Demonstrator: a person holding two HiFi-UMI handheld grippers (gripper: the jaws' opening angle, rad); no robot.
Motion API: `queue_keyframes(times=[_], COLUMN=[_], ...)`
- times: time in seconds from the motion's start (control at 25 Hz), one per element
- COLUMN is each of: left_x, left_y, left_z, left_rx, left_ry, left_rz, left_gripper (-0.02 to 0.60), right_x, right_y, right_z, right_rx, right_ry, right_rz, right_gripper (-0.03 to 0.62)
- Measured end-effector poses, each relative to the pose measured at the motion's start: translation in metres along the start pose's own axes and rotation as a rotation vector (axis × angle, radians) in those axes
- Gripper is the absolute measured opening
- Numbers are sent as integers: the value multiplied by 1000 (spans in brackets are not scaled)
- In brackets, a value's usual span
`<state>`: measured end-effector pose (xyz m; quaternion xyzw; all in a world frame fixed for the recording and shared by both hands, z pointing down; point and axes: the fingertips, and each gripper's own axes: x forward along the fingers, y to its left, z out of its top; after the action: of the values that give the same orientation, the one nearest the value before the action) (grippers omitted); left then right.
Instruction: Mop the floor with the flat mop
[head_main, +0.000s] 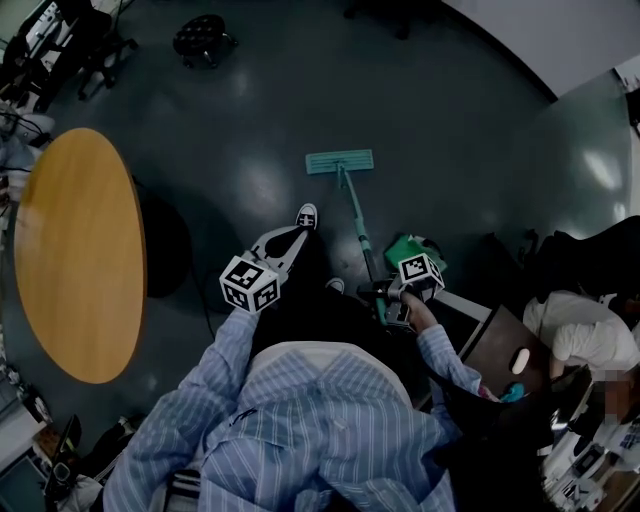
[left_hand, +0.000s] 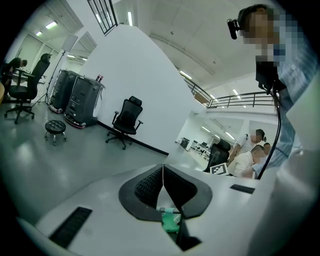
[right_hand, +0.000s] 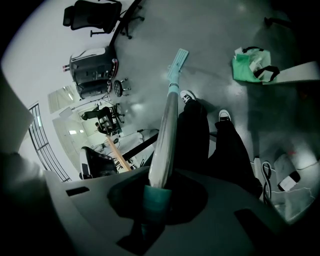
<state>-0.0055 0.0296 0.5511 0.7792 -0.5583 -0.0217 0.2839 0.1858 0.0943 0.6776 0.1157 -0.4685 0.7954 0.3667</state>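
Note:
The flat mop's teal head (head_main: 340, 161) lies flat on the dark floor ahead of my feet, and it shows small and far off in the right gripper view (right_hand: 177, 62). Its handle (head_main: 358, 228) slants back to my right gripper (head_main: 386, 294). That gripper (right_hand: 157, 192) is shut on the handle (right_hand: 167, 125) near the teal grip sleeve. My left gripper (head_main: 297, 233) hovers to the left of the handle, apart from it, pointing forward above my shoe (head_main: 308, 215). In its own view the left gripper (left_hand: 163, 172) is shut, pads meeting in a thin line with nothing between.
A round wooden table (head_main: 80, 255) stands at the left. A green bag (head_main: 408, 246) sits on the floor beside the handle. A seated person (head_main: 580, 335) and a dark chair (head_main: 500, 350) crowd the right. A stool (head_main: 203, 38) and a white wall (head_main: 540, 40) lie ahead.

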Motion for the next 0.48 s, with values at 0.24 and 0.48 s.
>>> queue_keyframes(times=[0.24, 0.48], left_x=[28, 43], left_y=[56, 98], left_z=[27, 58], left_rx=[-23, -47], left_ry=[16, 21], left_rz=[26, 41], left_gripper=[8, 8], right_x=[10, 22], right_y=[55, 113], right_z=[74, 136], right_rx=[-21, -33], right_ry=[3, 4], right_rz=[-13, -22], right_gripper=[52, 52])
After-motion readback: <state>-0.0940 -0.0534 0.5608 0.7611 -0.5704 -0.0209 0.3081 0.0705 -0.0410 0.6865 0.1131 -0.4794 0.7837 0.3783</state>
